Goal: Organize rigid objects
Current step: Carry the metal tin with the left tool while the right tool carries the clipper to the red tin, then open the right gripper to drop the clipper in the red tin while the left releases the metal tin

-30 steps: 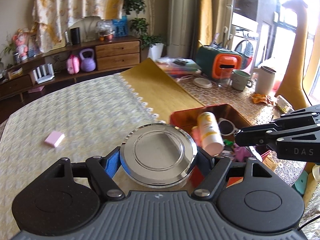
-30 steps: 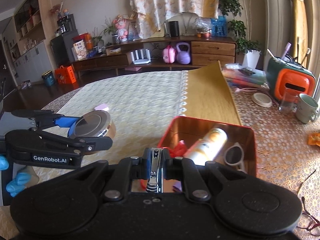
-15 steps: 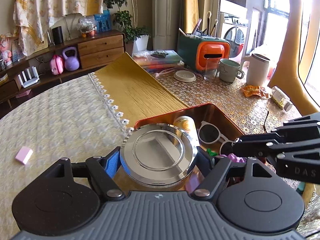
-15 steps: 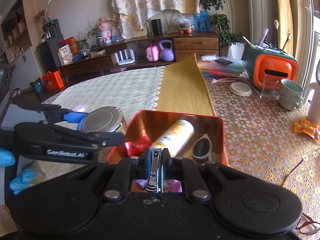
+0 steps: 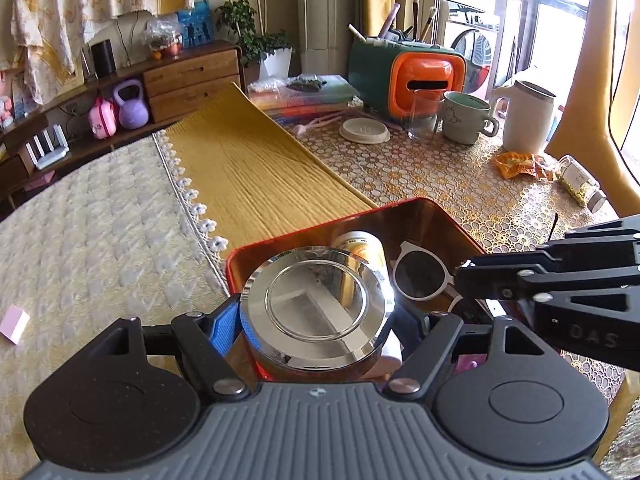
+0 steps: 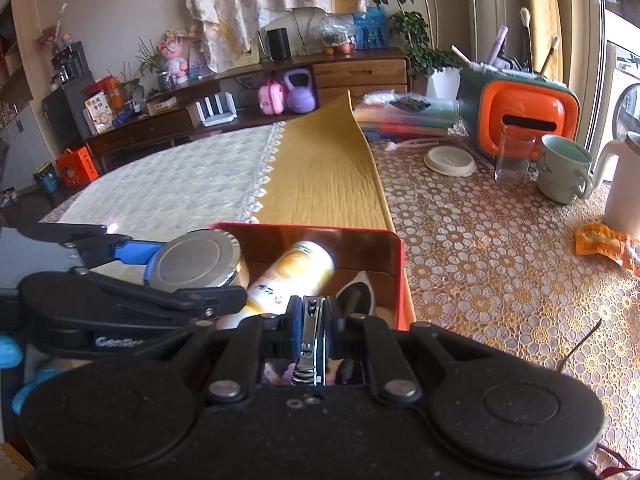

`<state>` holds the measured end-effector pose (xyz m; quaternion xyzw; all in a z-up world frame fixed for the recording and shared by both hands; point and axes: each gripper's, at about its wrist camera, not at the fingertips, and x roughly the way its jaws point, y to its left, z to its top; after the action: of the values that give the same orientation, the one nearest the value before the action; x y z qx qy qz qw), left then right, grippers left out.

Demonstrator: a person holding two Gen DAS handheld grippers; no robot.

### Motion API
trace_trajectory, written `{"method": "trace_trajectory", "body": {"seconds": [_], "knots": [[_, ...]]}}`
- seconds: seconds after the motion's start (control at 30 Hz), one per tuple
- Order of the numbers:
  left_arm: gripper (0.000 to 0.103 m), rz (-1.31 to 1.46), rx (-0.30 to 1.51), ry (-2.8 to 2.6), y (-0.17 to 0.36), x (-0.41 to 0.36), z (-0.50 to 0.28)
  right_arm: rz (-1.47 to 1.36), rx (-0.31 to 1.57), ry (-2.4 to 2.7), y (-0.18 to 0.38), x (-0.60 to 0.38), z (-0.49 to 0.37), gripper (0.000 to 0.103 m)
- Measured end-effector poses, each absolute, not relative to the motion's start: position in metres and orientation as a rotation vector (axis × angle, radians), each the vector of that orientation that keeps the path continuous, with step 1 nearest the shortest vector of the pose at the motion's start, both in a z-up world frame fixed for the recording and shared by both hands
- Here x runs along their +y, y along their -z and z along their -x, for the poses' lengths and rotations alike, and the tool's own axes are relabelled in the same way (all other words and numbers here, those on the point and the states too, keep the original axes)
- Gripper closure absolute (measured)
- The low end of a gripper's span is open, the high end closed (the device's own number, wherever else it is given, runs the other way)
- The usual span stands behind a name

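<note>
Two cloths cover the tabletop (image 5: 460,184): a pale quilted one (image 5: 88,232) on the left with a mustard runner (image 5: 256,168) beside it, and a gold lace pattern on the right. Next in size, an orange and green case (image 5: 408,76) with brushes in it stands at the far edge, with a white jug (image 5: 526,116), a pale green mug (image 5: 466,116), a clear glass (image 5: 422,114) and a small white dish (image 5: 364,130) near it. Nearer the cameras sits a red tin box (image 6: 394,264), open at the top, at the end of the runner. Inside it lie a yellow and white bottle (image 6: 292,276) on its side and white-framed sunglasses (image 5: 420,276) just beside the bottle. Over the box's left part, the left gripper (image 5: 320,320) holds a round jar with a shiny metal lid (image 5: 316,300); its fingers stand wide apart and press on the jar's two sides, a blue pad (image 5: 224,328) showing on the left. From the right, the right gripper (image 6: 313,320) reaches over the box's near edge, its fingers drawn almost together and clamped on a small metal nail clipper (image 6: 310,332), which stands on edge between them. Smallest, a pink eraser-like block (image 5: 14,324) lies alone on the quilted cloth, well apart from the box.
</note>
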<state>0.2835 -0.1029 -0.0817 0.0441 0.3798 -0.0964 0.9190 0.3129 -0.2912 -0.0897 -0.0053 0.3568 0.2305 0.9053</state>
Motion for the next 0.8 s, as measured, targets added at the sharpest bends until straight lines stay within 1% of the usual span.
{"method": "trace_trajectory", "body": {"seconds": [0.43, 0.6, 0.67, 0.8], "knots": [[0.026, -0.119, 0.810, 0.215, 0.098, -0.114, -0.280, 0.043, 0.802, -0.449, 0.108, -0.290, -0.323, 0.093], [0.026, -0.116, 0.809, 0.216, 0.099, -0.115, -0.278, 0.038, 0.823, -0.438, 0.112, -0.292, -0.323, 0.088], [0.026, -0.115, 0.808, 0.217, 0.099, -0.115, -0.278, 0.041, 0.823, -0.431, 0.111, -0.293, -0.322, 0.084], [0.026, -0.095, 0.815, 0.224, 0.100, -0.113, -0.277, 0.043, 0.827, -0.429, 0.108, -0.294, -0.319, 0.083]]}}
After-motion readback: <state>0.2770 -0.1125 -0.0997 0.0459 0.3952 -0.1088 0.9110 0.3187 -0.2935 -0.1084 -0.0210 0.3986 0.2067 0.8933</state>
